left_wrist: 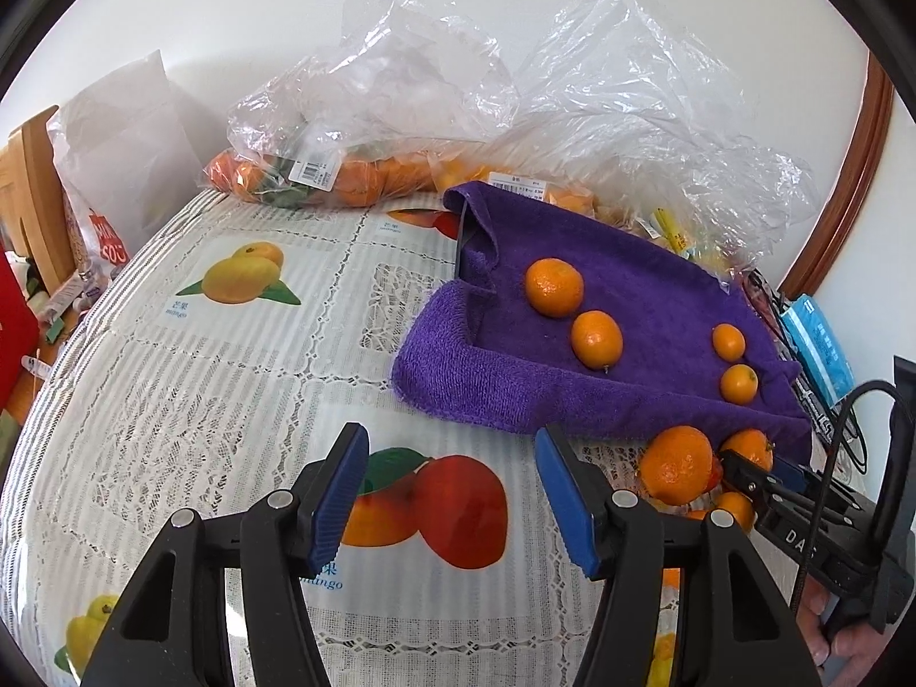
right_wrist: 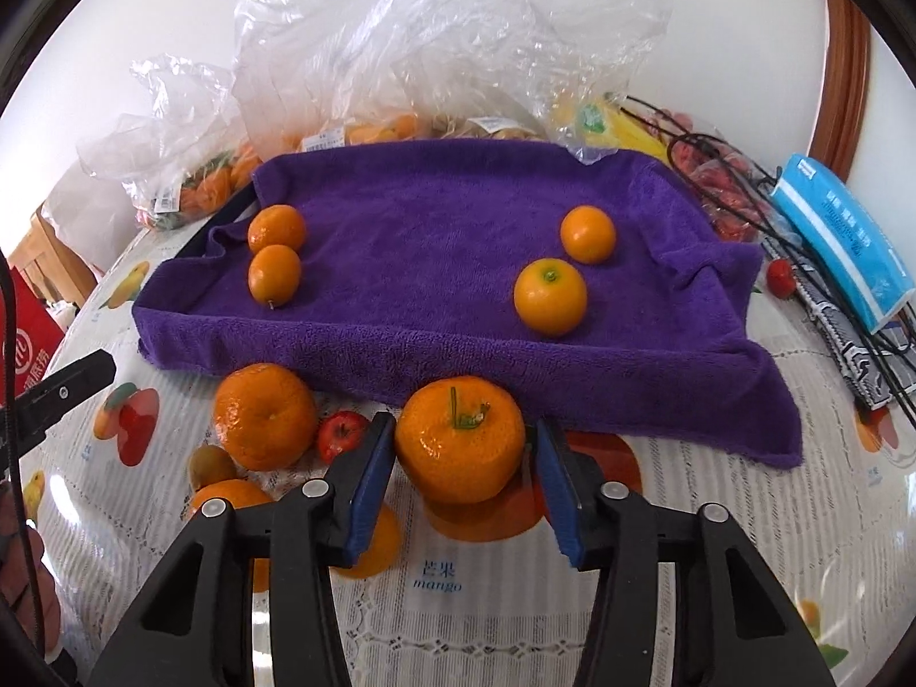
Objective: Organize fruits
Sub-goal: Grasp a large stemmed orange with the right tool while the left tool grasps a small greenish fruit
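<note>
1. Nearest, the right gripper [right_wrist: 466,481] has its blue pads on either side of a stemmed mandarin [right_wrist: 460,438] sitting on the tablecloth [right_wrist: 687,544]; the pads look to be touching or nearly touching the peel, but whether it is truly gripped I cannot tell.
2. The left gripper [left_wrist: 452,492] is spread wide and grasps nothing, hovering over the printed cloth.
3. Left of the stemmed fruit lie another mandarin [right_wrist: 265,417], a small red fruit [right_wrist: 342,434] and a few more orange ones; these are not yet sorted.
4. Further back, the purple towel [right_wrist: 435,240] over a tray carries four fruits: two at the left [right_wrist: 276,229], two at the right [right_wrist: 588,233]; sorting looks partly done.
5. Farthest, plastic bags [right_wrist: 401,46] hold more fruit, perhaps still to unpack.
</note>
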A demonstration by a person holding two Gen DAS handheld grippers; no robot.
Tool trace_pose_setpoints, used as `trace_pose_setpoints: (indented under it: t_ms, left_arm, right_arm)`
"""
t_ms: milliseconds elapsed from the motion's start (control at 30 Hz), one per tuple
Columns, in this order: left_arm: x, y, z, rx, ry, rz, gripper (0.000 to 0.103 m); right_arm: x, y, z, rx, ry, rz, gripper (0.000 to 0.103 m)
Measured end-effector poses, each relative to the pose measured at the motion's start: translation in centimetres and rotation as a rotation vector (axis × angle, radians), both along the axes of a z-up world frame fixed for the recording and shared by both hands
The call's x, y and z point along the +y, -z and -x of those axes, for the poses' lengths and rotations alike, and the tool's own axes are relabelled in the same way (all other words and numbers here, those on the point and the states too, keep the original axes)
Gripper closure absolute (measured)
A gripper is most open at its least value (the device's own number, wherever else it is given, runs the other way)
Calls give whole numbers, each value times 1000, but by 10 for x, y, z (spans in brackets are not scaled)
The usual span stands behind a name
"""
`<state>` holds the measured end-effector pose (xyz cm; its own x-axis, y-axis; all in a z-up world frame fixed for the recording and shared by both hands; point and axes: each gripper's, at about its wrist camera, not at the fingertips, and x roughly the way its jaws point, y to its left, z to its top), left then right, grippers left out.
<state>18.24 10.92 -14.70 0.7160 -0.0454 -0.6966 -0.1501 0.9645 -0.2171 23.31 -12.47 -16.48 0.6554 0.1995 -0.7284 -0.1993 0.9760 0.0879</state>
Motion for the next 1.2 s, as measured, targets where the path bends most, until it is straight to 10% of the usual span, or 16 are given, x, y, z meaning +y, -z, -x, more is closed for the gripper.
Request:
trace_pose_setpoints:
  t_ms: [567, 1200]
  left_arm:
    - [-51, -3, 5, -8, 210, 60, 45]
    - [-64, 15, -8, 90, 226, 65, 49]
  right_arm:
    - [-36, -17, 23, -85, -3, -72, 59]
    - [-39, -10, 23, -83, -18, -77, 59]
